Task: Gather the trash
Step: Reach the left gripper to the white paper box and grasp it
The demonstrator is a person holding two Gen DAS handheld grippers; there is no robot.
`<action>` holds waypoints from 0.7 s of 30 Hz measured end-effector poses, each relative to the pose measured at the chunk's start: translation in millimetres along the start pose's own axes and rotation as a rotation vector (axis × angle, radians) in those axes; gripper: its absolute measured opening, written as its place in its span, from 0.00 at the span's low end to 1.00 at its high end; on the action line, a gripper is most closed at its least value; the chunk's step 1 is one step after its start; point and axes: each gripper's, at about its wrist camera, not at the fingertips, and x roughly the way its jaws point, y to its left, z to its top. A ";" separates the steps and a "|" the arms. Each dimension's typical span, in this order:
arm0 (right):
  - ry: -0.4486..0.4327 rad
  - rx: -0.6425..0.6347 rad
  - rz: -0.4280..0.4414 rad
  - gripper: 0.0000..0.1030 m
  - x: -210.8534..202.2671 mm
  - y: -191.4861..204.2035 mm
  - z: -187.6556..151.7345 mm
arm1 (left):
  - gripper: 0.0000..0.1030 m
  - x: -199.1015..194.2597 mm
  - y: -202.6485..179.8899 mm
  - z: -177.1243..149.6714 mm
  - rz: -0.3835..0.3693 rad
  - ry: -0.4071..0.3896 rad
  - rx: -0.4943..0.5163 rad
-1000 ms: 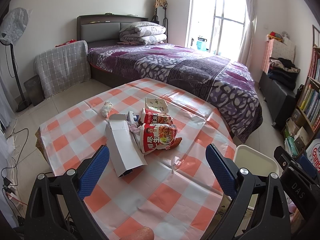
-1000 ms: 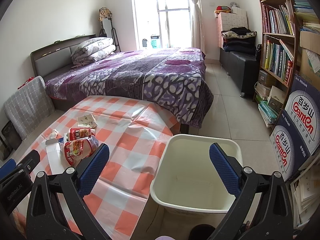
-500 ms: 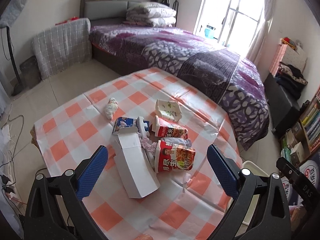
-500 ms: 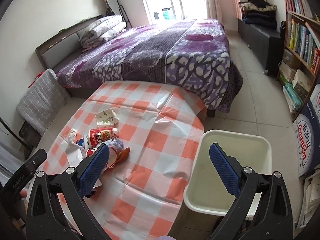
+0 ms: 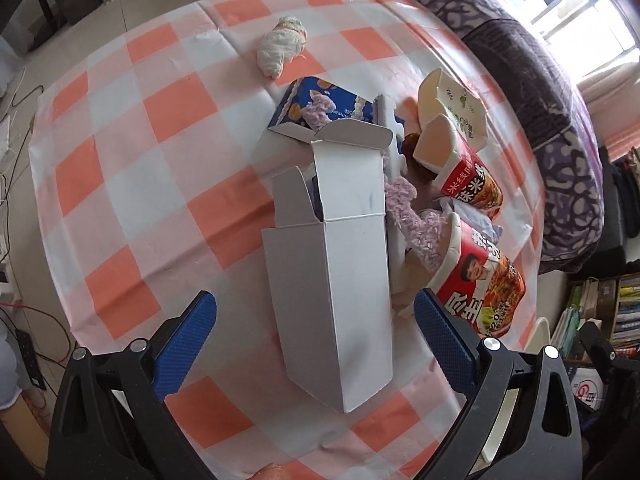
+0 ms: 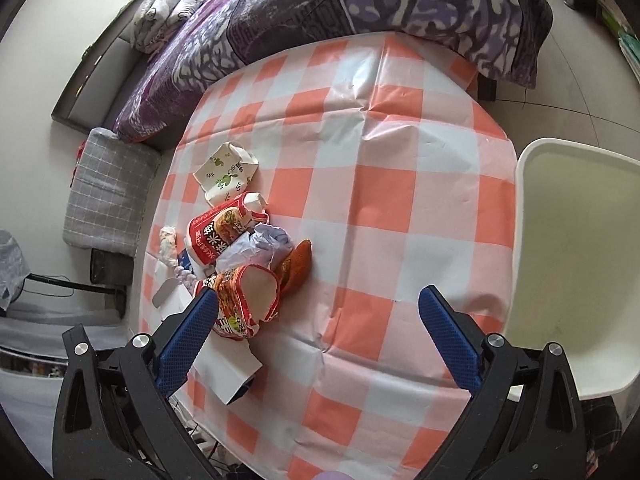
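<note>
A pile of trash lies on the orange-and-white checked table (image 5: 132, 184). A tall white carton (image 5: 332, 288) lies on its side, flaps open, between the fingers of my open left gripper (image 5: 316, 340). Right of it are two red noodle cups (image 5: 484, 288) (image 5: 468, 176), a blue snack box (image 5: 320, 104), a green-printed paper box (image 5: 464, 108) and a white crumpled wad (image 5: 280, 46). My right gripper (image 6: 320, 340) is open and empty above the table; the near red cup (image 6: 244, 300) is by its left finger. The white bin (image 6: 576, 264) stands right of the table.
A bed with a purple patterned cover (image 6: 360, 8) stands beyond the table. A grey checked cushion (image 6: 108, 188) leans at the left. Cables (image 5: 12, 168) lie on the floor left of the table. Bookshelves (image 5: 612, 312) are at the right.
Both grippers have tilted down and moved closer over the table. The white carton now lies between the left fingers. Both stay open.
</note>
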 end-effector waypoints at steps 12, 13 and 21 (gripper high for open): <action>0.121 0.061 0.062 0.93 50.2 18.7 -15.3 | 0.42 11.5 19.2 3.8 -0.029 0.050 -0.027; 0.121 0.065 0.071 0.93 51.8 20.2 -16.4 | 0.41 3.8 20.9 4.1 -0.032 0.026 -0.020; 0.090 0.048 0.096 0.86 59.5 35.2 -20.7 | 0.41 -57.9 25.3 3.3 -0.081 -0.142 0.040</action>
